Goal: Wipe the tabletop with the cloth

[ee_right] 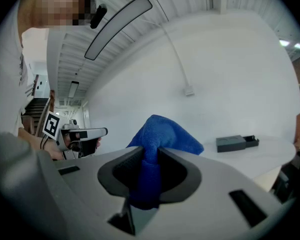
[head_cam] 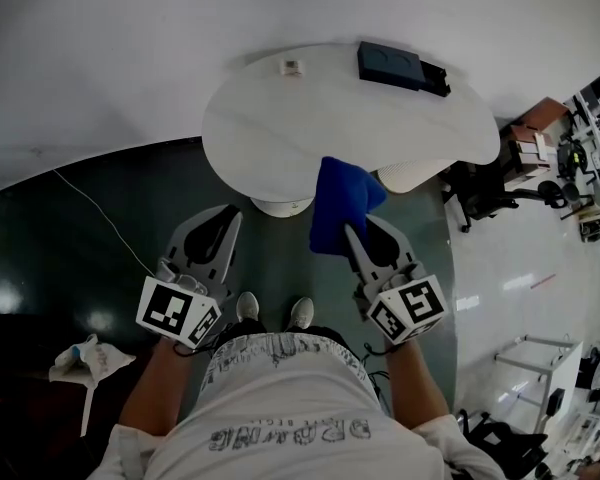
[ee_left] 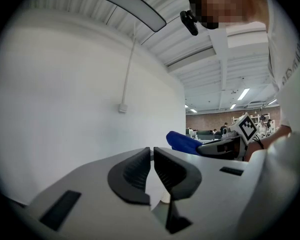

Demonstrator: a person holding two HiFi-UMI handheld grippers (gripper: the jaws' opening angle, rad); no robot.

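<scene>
A blue cloth (head_cam: pixel 338 200) hangs bunched from my right gripper (head_cam: pixel 353 232), which is shut on it just in front of the white tabletop's (head_cam: pixel 320 118) near edge. In the right gripper view the cloth (ee_right: pixel 162 134) stands up between the jaws of the right gripper (ee_right: pixel 151 156). My left gripper (head_cam: pixel 228 222) is held beside it over the dark floor, off the table. Its jaws (ee_left: pixel 151 156) are shut with nothing between them. The left gripper view also shows the cloth (ee_left: pixel 182 141) off to the right.
A black box (head_cam: pixel 401 67) and a small white item (head_cam: pixel 292 65) lie at the table's far edge. The table's pedestal base (head_cam: pixel 280 206) is under the near rim. A black chair (head_cam: pixel 485 193) stands right, a white bag (head_cam: pixel 85 358) and a cable (head_cam: pixel 100 213) lie on the floor at left.
</scene>
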